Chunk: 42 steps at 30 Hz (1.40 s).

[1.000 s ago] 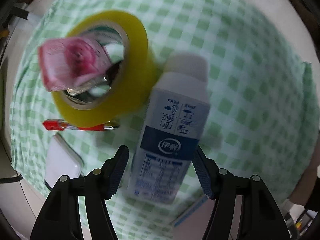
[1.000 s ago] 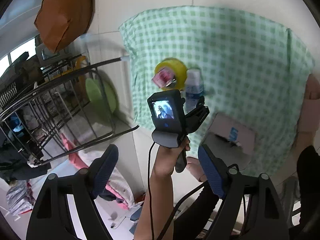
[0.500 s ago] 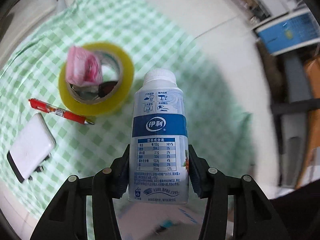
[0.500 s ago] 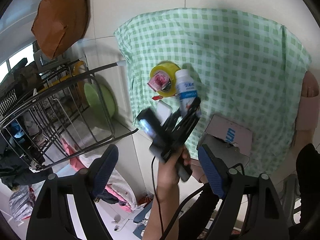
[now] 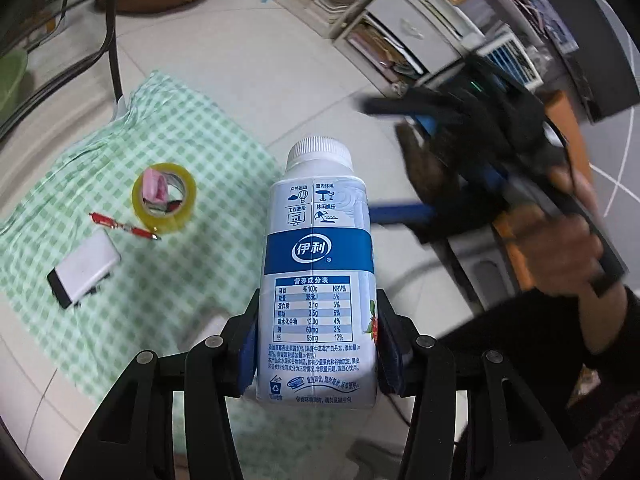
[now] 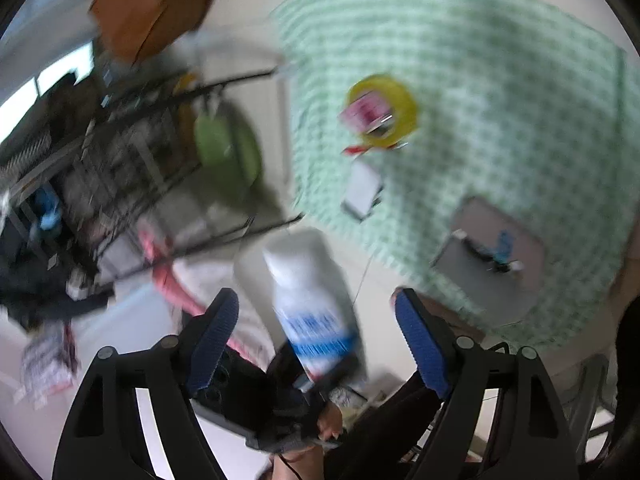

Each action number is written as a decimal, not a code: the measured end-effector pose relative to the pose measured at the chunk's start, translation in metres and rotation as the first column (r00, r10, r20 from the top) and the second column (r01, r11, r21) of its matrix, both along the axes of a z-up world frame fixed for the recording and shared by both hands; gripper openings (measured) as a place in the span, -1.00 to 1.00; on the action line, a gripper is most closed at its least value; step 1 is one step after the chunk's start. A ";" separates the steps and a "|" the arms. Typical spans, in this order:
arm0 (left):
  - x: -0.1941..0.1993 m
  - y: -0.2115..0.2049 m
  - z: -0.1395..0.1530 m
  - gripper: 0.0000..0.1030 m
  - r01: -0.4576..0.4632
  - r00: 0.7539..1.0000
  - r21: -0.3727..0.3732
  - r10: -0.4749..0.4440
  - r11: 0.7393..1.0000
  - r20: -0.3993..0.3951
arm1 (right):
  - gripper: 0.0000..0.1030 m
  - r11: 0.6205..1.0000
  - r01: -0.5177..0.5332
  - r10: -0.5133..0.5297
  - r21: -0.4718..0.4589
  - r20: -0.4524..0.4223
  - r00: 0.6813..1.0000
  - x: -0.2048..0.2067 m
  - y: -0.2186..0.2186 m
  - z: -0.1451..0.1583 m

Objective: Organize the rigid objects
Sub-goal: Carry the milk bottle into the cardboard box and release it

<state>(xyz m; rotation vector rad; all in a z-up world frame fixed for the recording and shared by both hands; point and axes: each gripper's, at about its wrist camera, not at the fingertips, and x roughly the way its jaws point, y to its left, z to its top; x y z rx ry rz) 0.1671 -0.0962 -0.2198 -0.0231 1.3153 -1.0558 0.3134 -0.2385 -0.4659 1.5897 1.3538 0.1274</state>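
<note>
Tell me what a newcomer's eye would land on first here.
The white and blue milk bottle fills the left wrist view, clamped upright in the left gripper above the floor. Behind it, on the green checked cloth, lies a yellow tape roll with a red pen and white power bank beside it.

Soft, even indoor light fills both views, and a bright window (image 6: 52, 80) glows left of the checked cloth (image 6: 500, 92). The left wrist view is sharp on the milk bottle (image 5: 318, 280), though the other gripper (image 5: 420, 160) beside it smears. The right wrist view is blurred throughout. Fisheye bending and black corners frame both.
</note>
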 end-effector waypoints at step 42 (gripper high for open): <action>0.040 0.205 -0.063 0.24 -0.629 0.584 0.472 0.776 0.618 -0.237 | -0.30 0.960 -0.253 0.235 -0.118 -0.144 0.961 -0.012 0.077 -0.049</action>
